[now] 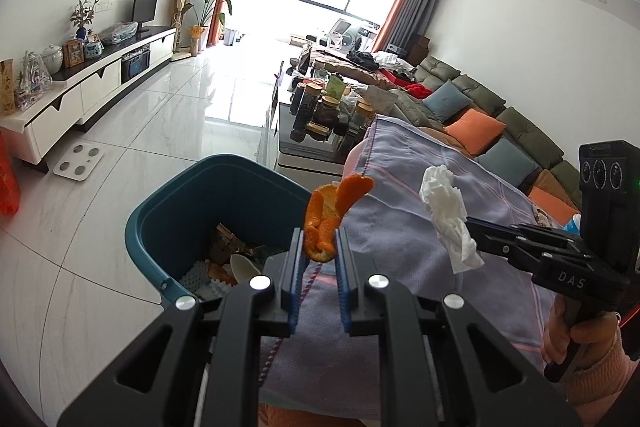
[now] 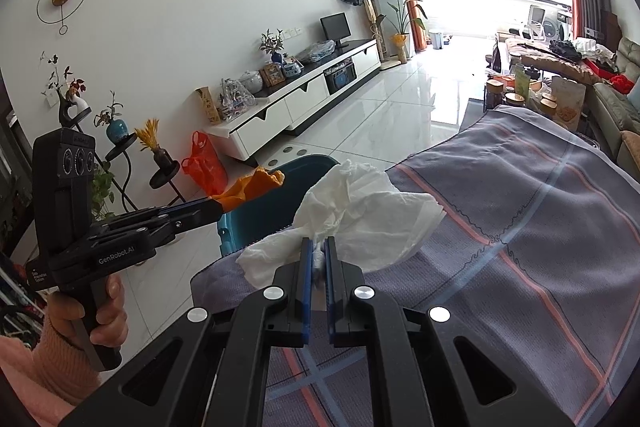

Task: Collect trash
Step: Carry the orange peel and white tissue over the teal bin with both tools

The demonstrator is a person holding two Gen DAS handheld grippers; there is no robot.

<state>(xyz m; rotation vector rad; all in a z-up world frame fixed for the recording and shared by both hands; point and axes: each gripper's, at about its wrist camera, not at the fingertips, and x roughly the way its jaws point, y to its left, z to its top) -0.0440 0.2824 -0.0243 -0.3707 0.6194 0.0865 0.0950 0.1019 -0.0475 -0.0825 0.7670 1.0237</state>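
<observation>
Surroundings: teal plastic bin (image 1: 224, 203) is sitting on the glossy white tile floor (image 1: 160, 131), just beside the edge of a surface draped in a grey-lilac woven cloth (image 1: 400, 219) with pink and blue stripes. Already lying in the bin: white foam netting, some peel, a pale curved piece, brown paper scraps. A dark glass coffee table (image 1: 304, 147) crowded with jars is standing beyond the cloth, sofa with orange and blue cushions at the right, white TV cabinet (image 1: 92, 87) along the left wall. Nothing is blocking the bin mouth.

Left gripper (image 1: 319, 247) is clamping an orange peel (image 1: 332, 211) between its blue ribbed pads. Peel is curling, pith side showing, long axis running up and away from the fingers, tip flaring toward the right. It is hanging over the cloth edge right next to the bin rim.

Right gripper (image 2: 318, 255) is pinching a crumpled white tissue (image 2: 360, 211), jaws nearly together. Tissue is soft, wrinkled, bunching out ahead and to both sides of the tips, over the cloth. In the left view the tissue's long axis is running roughly vertical.

Both grippers are being held by hands in pink knit sleeves.
</observation>
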